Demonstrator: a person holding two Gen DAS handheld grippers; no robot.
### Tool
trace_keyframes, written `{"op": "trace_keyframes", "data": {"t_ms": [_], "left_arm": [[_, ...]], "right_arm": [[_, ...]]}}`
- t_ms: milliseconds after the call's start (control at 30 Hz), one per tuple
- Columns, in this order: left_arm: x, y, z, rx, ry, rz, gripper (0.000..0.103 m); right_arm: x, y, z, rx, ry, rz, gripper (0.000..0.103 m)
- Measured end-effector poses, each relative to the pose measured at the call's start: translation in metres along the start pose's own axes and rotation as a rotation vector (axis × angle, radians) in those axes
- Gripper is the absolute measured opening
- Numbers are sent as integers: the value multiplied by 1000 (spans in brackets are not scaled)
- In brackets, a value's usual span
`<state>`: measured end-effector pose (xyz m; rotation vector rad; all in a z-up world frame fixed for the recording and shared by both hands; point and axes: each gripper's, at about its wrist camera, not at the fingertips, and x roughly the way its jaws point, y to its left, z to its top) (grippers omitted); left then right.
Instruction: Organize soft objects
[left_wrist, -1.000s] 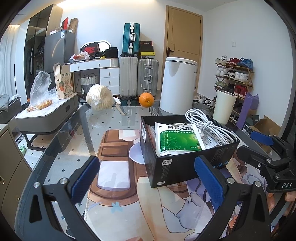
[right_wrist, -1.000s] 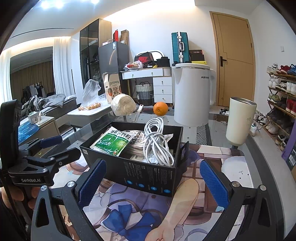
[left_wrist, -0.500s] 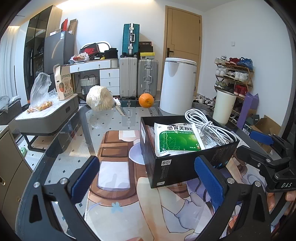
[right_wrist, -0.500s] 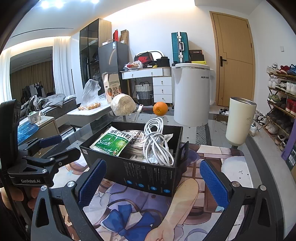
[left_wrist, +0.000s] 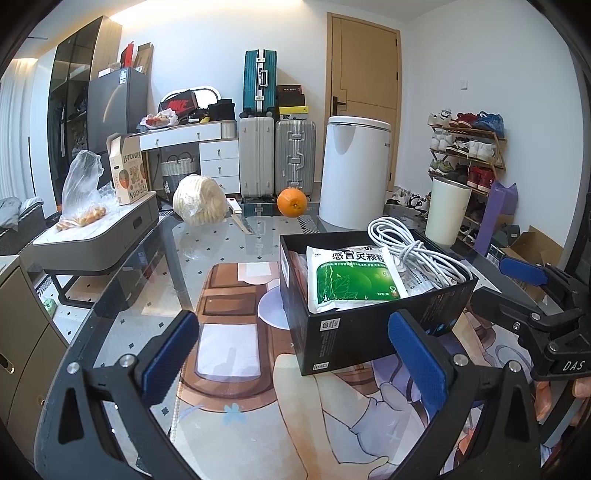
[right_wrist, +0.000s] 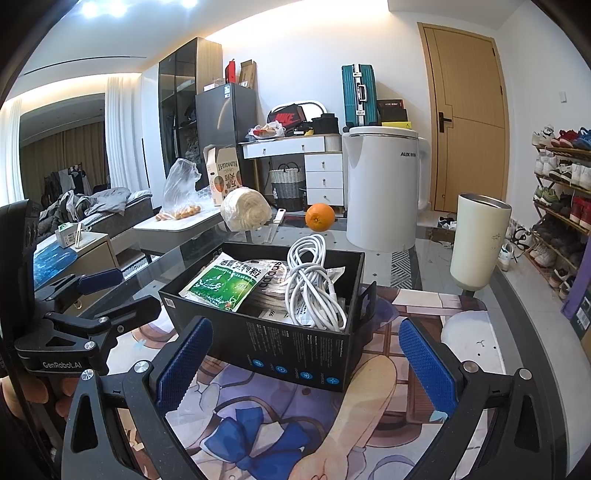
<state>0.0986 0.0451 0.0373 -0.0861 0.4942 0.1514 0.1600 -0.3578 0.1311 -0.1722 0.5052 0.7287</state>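
Packets (right_wrist: 295, 291) under cable (right_wrist: 310, 284) (labels mostly hidden) in box (right_wrist: 295, 354)

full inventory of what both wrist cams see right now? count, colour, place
box: 1, black, open-topped, on the printed mat, table centre
sachet pack: 1, green and white, in the box, on top
cable bundle: 1, white, coiled, in the box beside the pack
orange: 1, far table edge
wrapped bundle: 1, off-white, in clear film, left of the orange
knife: 1, white handle, between bundle and orange
tumbler: 1, cream, right of the box
appliance: 1, white, behind the box
left gripper: 1, blue pads, open, empty
right gripper: 1, blue pads, open, empty
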Motion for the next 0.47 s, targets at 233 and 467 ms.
{"op": "trace_keyframes", "data": {"t_ms": [233,467], "left_arm": [[0,1,0,-10,-4,2,103],[0,0,0,0,-11,2,103]], "right_arm": [[0,0,0,0,0,-2,102],[0,0,0,0,0,-2,102]]}}
